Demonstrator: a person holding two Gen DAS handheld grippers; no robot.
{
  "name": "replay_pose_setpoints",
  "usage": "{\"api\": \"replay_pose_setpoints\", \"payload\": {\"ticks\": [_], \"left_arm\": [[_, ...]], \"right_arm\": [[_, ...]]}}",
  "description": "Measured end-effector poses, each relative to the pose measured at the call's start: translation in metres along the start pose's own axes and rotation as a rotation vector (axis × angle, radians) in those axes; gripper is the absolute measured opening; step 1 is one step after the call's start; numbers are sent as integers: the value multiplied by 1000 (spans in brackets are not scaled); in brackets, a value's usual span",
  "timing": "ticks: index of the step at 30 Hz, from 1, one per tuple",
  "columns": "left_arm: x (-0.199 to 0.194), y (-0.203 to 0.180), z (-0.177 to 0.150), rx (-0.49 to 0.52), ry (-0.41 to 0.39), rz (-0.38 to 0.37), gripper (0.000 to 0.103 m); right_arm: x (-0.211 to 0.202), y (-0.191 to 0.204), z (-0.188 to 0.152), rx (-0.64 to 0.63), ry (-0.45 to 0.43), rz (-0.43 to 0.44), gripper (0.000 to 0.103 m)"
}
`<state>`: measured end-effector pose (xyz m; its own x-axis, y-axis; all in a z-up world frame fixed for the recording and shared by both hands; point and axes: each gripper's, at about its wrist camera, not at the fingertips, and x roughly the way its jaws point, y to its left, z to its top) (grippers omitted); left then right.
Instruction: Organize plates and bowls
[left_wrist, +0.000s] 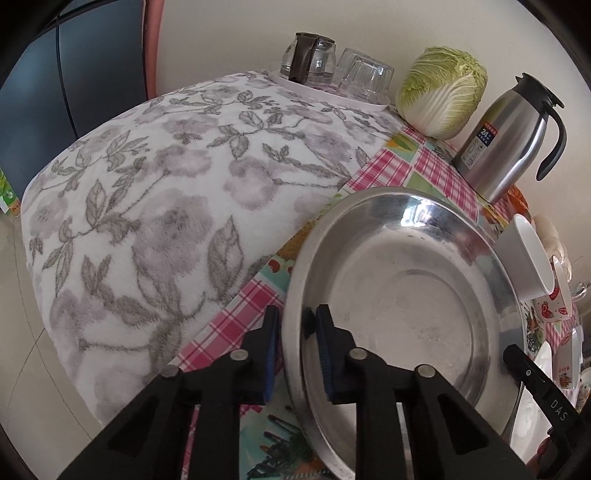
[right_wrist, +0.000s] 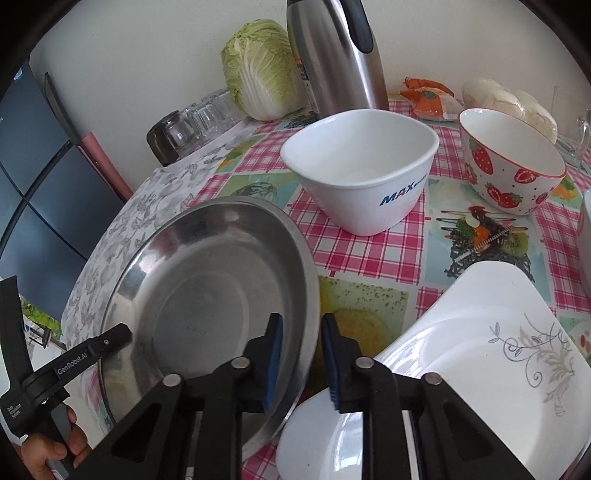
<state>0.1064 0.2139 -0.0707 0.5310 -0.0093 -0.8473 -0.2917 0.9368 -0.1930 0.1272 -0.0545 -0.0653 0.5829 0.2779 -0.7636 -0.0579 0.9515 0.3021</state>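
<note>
Steel plate, wide and shallow, sits tilted over the checked surface, partly overlapping a floral towel. We grip it from both sides: our left gripper has its jaws clenched on the near left rim, and our right gripper has its jaws clenched on the right rim. Just beside the right gripper lies a white square plate. Behind stand a white bowl, a strawberry bowl, a cabbage and a steel flask.
</note>
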Motion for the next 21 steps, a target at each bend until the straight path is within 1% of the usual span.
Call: {"api": "replay_pose_setpoints", "payload": {"ticks": [2,4,7,13,18,21], "left_arm": [[-2,1,-1,5,5,4,17],[-3,4,-2,-1,7,3,17],[-6,9,-2,-9,12,8,17],[-26,14,-4,-2,-24,43,14],[-49,16,-4,9,-56,58,13],[-63,14,-5,17,-74,53,13]], "right_arm": [[2,4,-1,-11,7,1,13],[2,9,-2,-31,11,-8,13],[1,12,-5,-40,18,3,13],[-2,15,-9,1,41,64,13],[-15,15,-13,48,44,118,14],[-29,17,-16,36,33,116,14]]}}
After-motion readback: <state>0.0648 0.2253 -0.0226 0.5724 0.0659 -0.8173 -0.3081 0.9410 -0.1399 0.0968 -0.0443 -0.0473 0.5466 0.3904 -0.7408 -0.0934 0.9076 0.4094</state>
